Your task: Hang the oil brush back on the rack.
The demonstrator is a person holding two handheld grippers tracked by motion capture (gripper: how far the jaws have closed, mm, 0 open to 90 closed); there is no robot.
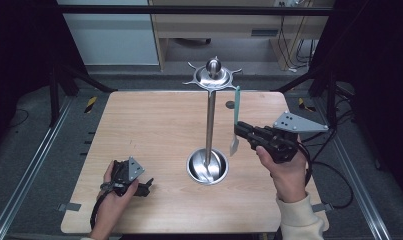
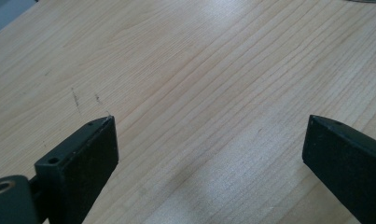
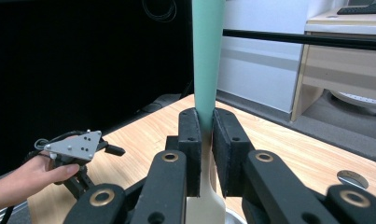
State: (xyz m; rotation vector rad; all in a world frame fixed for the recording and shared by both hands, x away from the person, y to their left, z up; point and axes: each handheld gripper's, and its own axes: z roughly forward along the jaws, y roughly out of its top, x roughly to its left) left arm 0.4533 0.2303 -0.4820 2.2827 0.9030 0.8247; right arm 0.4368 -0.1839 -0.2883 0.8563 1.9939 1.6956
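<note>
A spatula (image 1: 236,106) with a green handle and a pale blade stands upright, blade down, to the right of a metal stand (image 1: 210,125). My right gripper (image 1: 237,129) is shut on the spatula just above the blade. In the right gripper view the green handle (image 3: 208,56) rises between the closed jaws of that gripper (image 3: 205,126). The stand has a round bowl-like base (image 1: 207,167) and a hooked disc with a ball on top (image 1: 213,75). My left gripper (image 1: 148,186) rests low at the table's front left, open over bare wood (image 2: 209,140) with nothing between its jaws.
The wooden table (image 1: 149,130) has rounded corners and black frame rails around it. A small round metal disc (image 1: 230,105) lies on the far side near the spatula's handle. A desk and cables stand beyond the table.
</note>
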